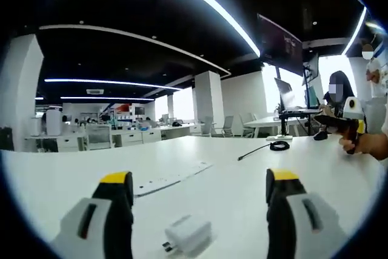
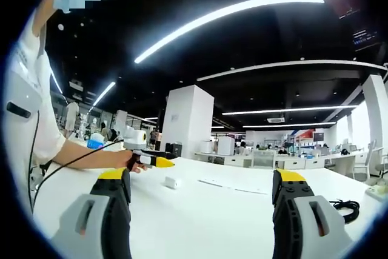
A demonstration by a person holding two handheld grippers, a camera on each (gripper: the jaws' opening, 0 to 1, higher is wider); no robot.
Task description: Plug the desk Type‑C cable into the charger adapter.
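My left gripper (image 1: 200,195) jaws apart, empty, adapter (image 1: 188,235) on desk (image 1: 242,186) between them. Right gripper (image 2: 200,195) likewise spread, empty; cable (image 2: 347,207) near its right jaw. Risk: light adapter skids when I clamp; cable coil drags, plug misaligns.

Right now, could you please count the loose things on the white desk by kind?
Charger adapter: 1
Coiled black cable: 1
White power strip: 1
Total: 3
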